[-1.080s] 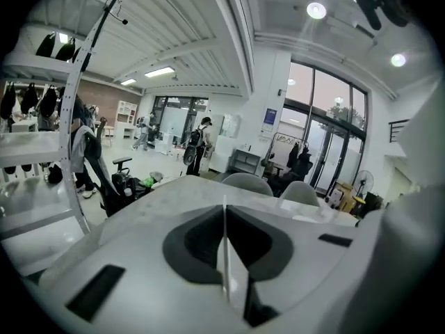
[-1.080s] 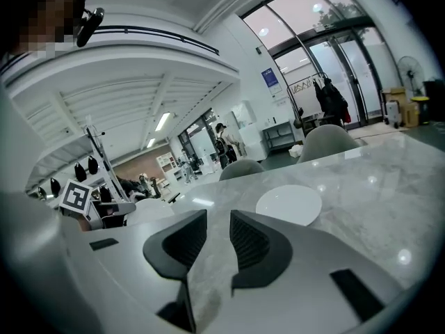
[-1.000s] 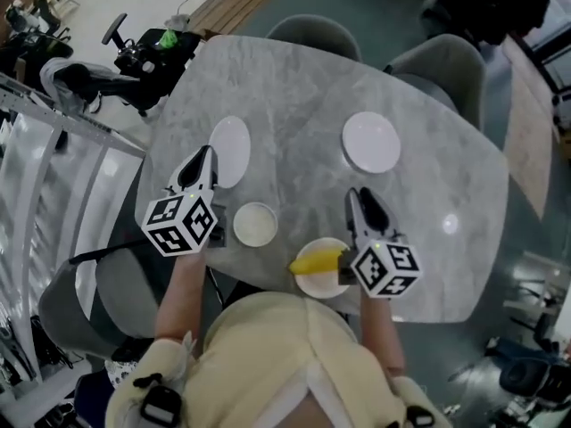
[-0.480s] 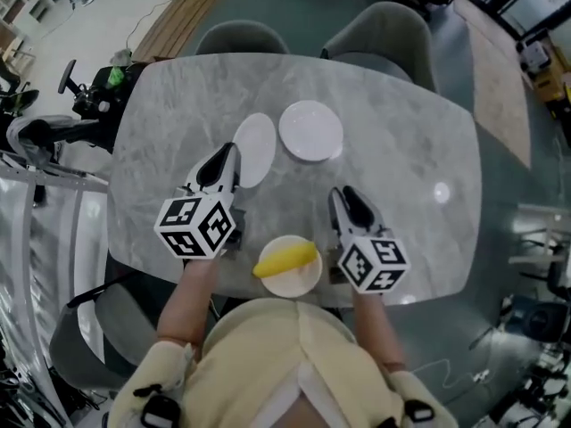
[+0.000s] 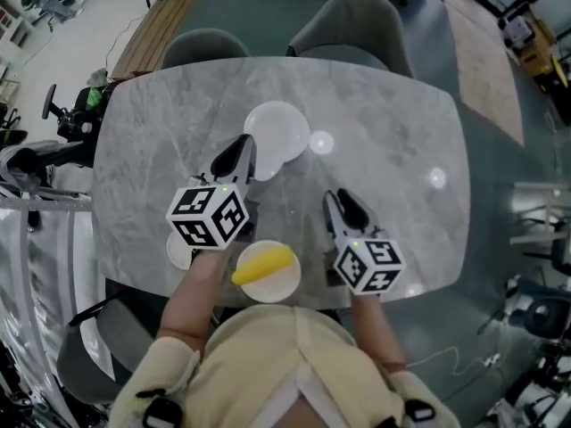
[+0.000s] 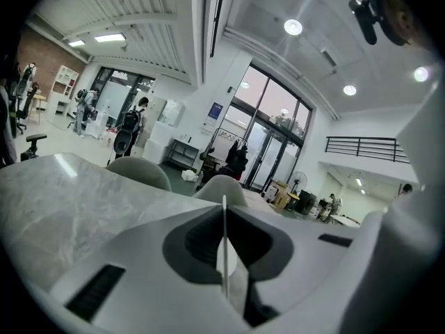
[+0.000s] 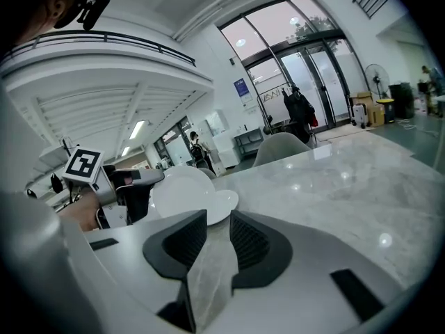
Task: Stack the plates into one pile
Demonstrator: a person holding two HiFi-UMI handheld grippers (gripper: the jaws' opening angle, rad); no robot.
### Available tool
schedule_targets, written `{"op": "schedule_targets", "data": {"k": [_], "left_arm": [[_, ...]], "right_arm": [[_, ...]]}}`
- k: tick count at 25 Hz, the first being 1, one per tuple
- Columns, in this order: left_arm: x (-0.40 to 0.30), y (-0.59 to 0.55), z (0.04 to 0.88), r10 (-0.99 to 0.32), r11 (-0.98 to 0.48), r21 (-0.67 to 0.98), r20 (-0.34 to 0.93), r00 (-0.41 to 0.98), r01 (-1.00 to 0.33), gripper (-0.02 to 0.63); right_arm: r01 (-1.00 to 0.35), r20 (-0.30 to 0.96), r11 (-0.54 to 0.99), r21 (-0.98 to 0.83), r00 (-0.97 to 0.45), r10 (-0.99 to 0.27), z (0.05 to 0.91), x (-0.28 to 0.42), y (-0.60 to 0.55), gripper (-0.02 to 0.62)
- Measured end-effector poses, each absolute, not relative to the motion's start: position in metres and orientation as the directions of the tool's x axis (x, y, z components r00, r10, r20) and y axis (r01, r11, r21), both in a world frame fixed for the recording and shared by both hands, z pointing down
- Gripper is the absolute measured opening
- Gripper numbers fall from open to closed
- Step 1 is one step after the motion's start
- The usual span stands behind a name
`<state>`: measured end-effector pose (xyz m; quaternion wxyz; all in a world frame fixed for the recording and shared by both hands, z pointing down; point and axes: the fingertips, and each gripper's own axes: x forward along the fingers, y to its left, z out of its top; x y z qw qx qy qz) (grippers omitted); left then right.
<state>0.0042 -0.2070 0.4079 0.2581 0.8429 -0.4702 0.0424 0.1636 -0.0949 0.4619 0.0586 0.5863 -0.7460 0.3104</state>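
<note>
My left gripper (image 5: 243, 146) is shut on the rim of a white plate (image 5: 264, 161) and holds it tilted, with its far edge over a second white plate (image 5: 285, 123) that lies flat on the marble table (image 5: 384, 132). In the left gripper view the held plate (image 6: 224, 245) shows edge-on as a thin white line between the jaws. The right gripper view shows the tilted plate (image 7: 179, 188) leaning over the flat plate (image 7: 224, 202). My right gripper (image 5: 337, 205) stands open and empty to the right, above the table.
A white dish (image 5: 284, 285) with a banana (image 5: 263, 262) sits at the near table edge between my hands. A small white dish (image 5: 177, 250) lies partly hidden under the left gripper's marker cube. Two grey chairs (image 5: 352, 16) stand at the far side.
My left gripper has carried its plate rightward across the table until it overlaps the other plate. The right gripper has stayed open beside the banana dish, shifting a little.
</note>
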Motion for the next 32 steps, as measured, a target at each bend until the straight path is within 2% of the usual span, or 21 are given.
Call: {"op": "schedule_targets", "data": {"k": [12,18,32], "left_arm": [[0.047,-0.235,0.427,-0.78,-0.366,0.479,0.31,0.543,-0.798,0.014],[0.032,-0.251,0.444,-0.805,-0.258,0.565,0.324,0.498,-0.784,0.014],[-0.007,-0.261,0.498,-0.799,-0.064,0.601,0.448,0.402,-0.797,0.017]], "right_arm": [[-0.909,0.461,0.092,-0.406,-0.291,-0.838,0.471,0.202,-0.094,0.103],[-0.906,0.467,0.086,-0.415,-0.294,-0.834,0.478,0.209,-0.1,0.101],[-0.91,0.501,0.068,-0.409,-0.286,-0.817,0.491,0.212,-0.116,0.101]]}}
